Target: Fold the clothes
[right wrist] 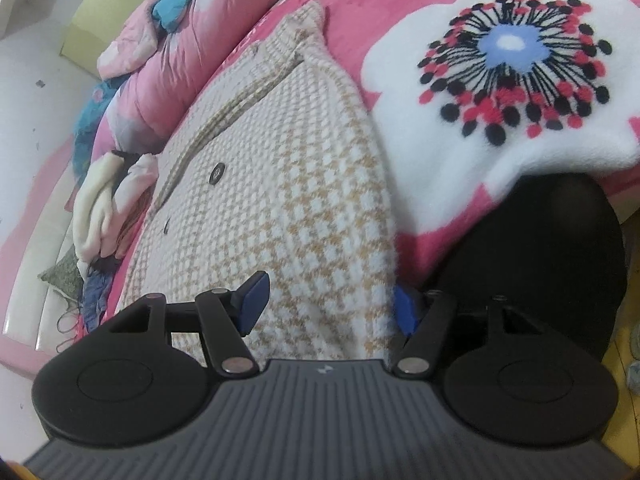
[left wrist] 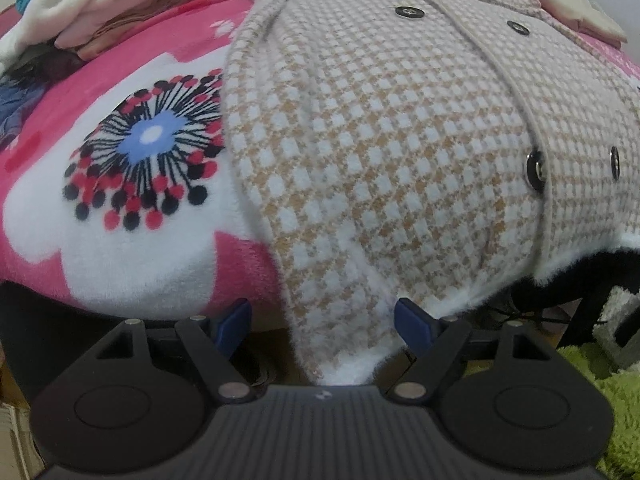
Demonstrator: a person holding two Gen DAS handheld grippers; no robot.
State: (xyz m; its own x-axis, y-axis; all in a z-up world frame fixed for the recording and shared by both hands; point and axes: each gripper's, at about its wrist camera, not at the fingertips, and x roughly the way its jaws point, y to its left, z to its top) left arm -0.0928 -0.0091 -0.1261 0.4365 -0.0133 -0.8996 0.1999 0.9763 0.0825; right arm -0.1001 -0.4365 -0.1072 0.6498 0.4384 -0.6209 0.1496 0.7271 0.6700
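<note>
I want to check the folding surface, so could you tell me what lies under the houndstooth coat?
The houndstooth coat lies on a pink fleece blanket with a large white flower print, visible beside it. The blanket directly beneath the coat is covered, so anything there cannot be seen.

My left claw's [left wrist: 322, 322] body hides the coat's [left wrist: 380, 152] hem tip. The coat's right side runs off frame. My right claw's [right wrist: 328, 306] far pad [right wrist: 406, 312] sits half behind cloth.
</note>
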